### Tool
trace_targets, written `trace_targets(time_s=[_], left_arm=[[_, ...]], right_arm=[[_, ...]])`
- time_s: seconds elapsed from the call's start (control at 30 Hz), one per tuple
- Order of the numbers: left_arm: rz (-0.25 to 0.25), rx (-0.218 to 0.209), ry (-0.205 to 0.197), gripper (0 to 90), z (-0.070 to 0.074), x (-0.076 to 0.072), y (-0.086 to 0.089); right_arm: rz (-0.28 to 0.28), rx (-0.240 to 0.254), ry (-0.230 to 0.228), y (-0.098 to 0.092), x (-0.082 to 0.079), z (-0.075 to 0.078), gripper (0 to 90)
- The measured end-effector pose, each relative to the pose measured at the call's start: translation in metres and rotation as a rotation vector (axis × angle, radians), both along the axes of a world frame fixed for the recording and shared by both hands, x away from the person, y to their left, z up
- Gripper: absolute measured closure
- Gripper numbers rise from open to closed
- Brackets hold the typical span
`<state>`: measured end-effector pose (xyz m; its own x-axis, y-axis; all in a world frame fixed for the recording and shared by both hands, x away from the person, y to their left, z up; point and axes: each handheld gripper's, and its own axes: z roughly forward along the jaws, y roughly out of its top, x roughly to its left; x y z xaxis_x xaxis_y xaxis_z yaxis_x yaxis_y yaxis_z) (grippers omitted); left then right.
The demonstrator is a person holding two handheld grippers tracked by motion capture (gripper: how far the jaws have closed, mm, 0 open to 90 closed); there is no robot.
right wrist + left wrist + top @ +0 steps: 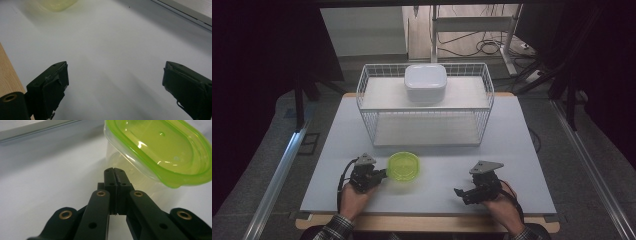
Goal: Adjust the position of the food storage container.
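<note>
A lime-green translucent lid (404, 165) is seen on a clear container (140, 178), white on the far box (426, 82) and wire rack (367, 102), pale grey on the table (512, 150), black on both grippers' jaws.

container (404, 166) front of rack (425, 107) | box (426, 82) on rack top

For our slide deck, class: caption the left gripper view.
Left gripper, jaws shut, points at the side of a green-lidded clear container on the white table.
</note>
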<state>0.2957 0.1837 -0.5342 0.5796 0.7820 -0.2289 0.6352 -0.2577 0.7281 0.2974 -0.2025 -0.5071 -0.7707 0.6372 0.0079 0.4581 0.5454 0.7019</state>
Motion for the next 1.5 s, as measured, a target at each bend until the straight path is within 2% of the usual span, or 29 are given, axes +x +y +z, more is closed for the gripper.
trace_targets(time_s=[0.33, 0.5, 0.6, 0.7, 0.97, 1.13, 1.27, 1.3, 1.37, 1.43, 1.5], left_arm=[[-0.071, 0.017, -0.02, 89.3, 0.0, -0.005, -0.031], [-0.11, 0.048, -0.035, 89.0, 0.0, -0.008, -0.052], [-0.124, 0.089, -0.053, 88.4, -0.001, -0.009, -0.057], [-0.104, 0.091, -0.062, 85.1, 0.001, -0.01, -0.055], [-0.062, 0.143, -0.127, 57.2, 0.014, -0.024, -0.04], [-0.051, 0.12, -0.151, 36.7, 0.02, -0.033, -0.027], [-0.034, 0.102, -0.153, 20.6, 0.02, -0.039, -0.018], [-0.023, 0.109, -0.153, 15.4, 0.02, -0.041, -0.017], [0.004, 0.148, -0.151, 8.1, 0.02, -0.044, -0.016], [0.019, 0.17, -0.158, 5.0, 0.02, -0.048, -0.013], [0.026, 0.174, -0.155, 3.9, 0.019, -0.052, -0.009]], right_arm=[[0.002, -0.003, 0.003, 0.001, 0.0, -0.001, 7.0], [0.003, -0.005, 0.003, 0.001, 0.0, -0.001, 7.0], [0.003, -0.002, 0.005, 0.001, 0.0, -0.001, 7.0], [0.003, 0.0, 0.005, 0.001, 0.0, -0.001, 7.1], [0.005, 0.007, 0.004, 0.0, 0.0, -0.001, 7.0], [0.004, 0.02, 0.005, 0.0, 0.0, 0.0, 7.0], [0.003, 0.029, 0.003, 0.0, 0.0, 0.001, 6.9], [0.002, 0.036, 0.007, 0.0, 0.0, 0.001, 6.9], [0.006, 0.04, 0.009, -0.001, 0.001, 0.001, 7.0], [0.005, 0.044, 0.015, -0.001, 0.001, 0.0, 6.9], [0.007, 0.048, 0.017, -0.001, 0.001, 0.0, 7.0]])
